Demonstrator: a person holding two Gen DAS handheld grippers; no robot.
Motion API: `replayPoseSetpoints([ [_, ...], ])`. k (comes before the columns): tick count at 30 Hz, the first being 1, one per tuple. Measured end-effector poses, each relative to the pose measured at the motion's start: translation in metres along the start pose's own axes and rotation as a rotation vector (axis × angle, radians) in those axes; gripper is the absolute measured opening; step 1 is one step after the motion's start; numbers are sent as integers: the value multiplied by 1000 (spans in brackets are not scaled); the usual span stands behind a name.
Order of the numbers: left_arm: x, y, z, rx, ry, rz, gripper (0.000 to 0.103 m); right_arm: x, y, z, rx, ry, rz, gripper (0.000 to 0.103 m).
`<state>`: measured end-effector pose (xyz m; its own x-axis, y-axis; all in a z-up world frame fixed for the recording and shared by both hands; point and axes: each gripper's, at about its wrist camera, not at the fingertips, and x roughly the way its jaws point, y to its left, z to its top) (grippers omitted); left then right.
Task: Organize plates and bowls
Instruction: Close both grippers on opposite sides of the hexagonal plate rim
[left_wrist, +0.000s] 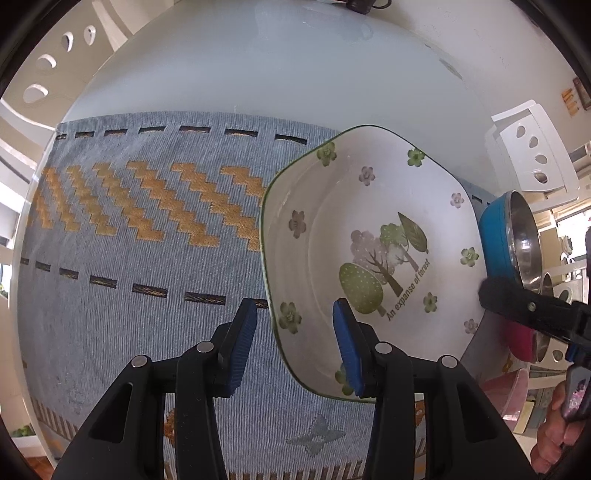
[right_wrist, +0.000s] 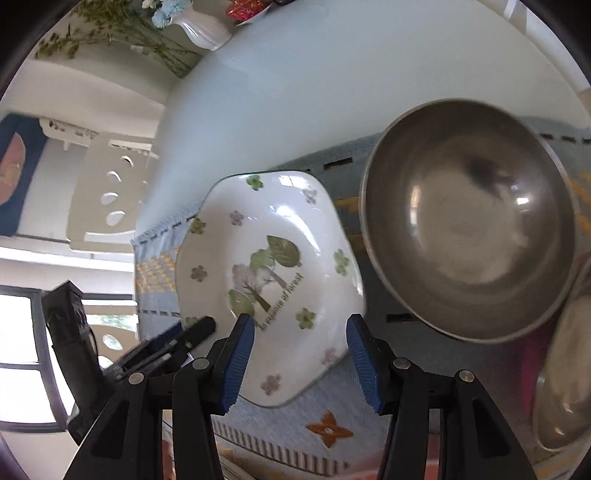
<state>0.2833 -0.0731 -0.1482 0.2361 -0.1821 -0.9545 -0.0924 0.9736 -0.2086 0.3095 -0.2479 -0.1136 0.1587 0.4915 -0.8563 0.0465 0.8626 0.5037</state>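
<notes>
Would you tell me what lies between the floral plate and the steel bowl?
Only bare woven placemat separates floral plate from steel bowl, seen in the right wrist view.

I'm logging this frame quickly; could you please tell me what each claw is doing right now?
Left claw: open, straddling the plate rim, not pressing it.
Right claw: open, above the plate, holding nothing.

One white plate with trees is seen. Two shiny metal bowls are seen. One blue-grey cloth is spread.
</notes>
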Motion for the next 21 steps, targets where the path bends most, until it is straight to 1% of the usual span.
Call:
replayPoseSetpoints([
  [1,1,-3,0,6,-1,1,40,3,2,1,-7,-2,-6,51],
  [3,4,-6,1,18,-3,-2,33,9,10,5,-43,-8,-39,51],
  [6,8,-9,3,20,2,7,33,18,16,8,-65,-1,-64,51],
  [10,9,-7,4,19,-1,0,33,8,13,3,-36,-31,-104,51],
  [12,10,-5,4,19,-1,0,33,-1,7,0,4,-46,-86,51],
  [14,11,-3,3,16,0,-2,33,-4,0,-2,39,-32,-61,51],
  [15,12,-1,2,14,0,-3,33,-5,-5,-4,59,-25,-21,51],
  [17,12,1,2,10,1,-4,33,-7,-10,-6,82,-34,9,49],
  [18,13,2,1,9,1,-6,33,-8,-10,-5,79,-40,2,49],
  [19,13,3,1,7,1,-8,33,-8,-7,-5,65,-47,-26,49],
  [21,13,4,0,2,-1,-16,33,-9,0,-3,29,-45,-136,50],
])
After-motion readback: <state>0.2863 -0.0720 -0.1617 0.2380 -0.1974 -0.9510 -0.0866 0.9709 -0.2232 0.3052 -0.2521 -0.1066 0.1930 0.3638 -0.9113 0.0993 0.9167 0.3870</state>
